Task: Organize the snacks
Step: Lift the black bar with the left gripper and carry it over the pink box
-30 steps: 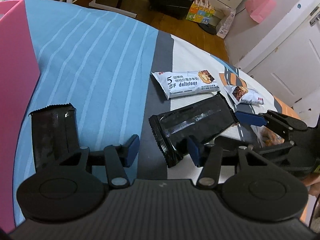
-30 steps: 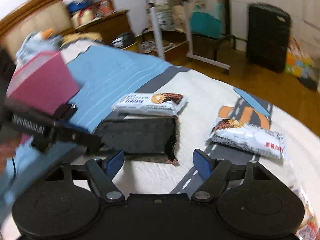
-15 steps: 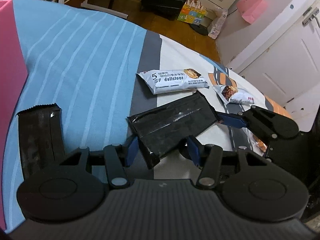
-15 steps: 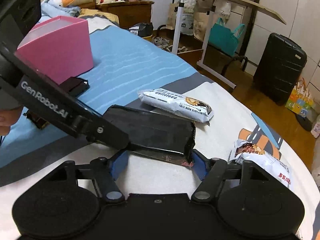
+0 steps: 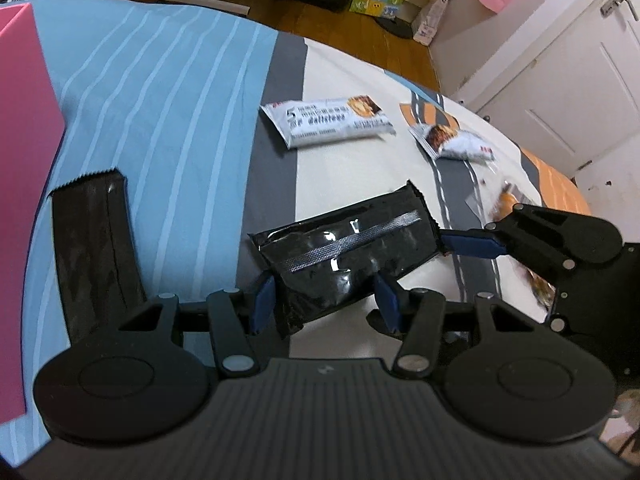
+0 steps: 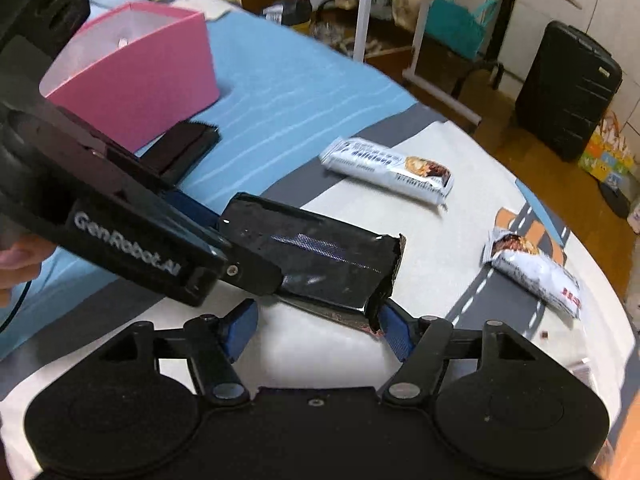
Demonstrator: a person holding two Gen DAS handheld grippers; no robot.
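A black snack packet point(image 5: 344, 248) point(image 6: 316, 264) lies on the bed cover between my two grippers. My left gripper point(image 5: 324, 304) is open, its jaws on either side of the packet's near end. My right gripper point(image 6: 316, 330) is open at the packet's other end, one blue pad close to its torn corner; the pads are not closed on it. A second black packet point(image 5: 94, 240) point(image 6: 182, 146) lies beside the pink box point(image 6: 132, 80) point(image 5: 20, 160). A white snack bar point(image 5: 328, 120) point(image 6: 390, 170) and a smaller white packet point(image 5: 454, 142) point(image 6: 532, 266) lie farther off.
The bed cover point(image 5: 172, 100) has blue stripes, a grey band and a road pattern. An orange snack point(image 5: 506, 202) lies behind the right gripper. A black suitcase point(image 6: 568, 88), a desk frame point(image 6: 420, 40) and wooden floor lie past the bed edge.
Both grippers closed in on the black packet from opposite ends. The left jaws now straddle its near end. The packet has shifted and turned slightly.
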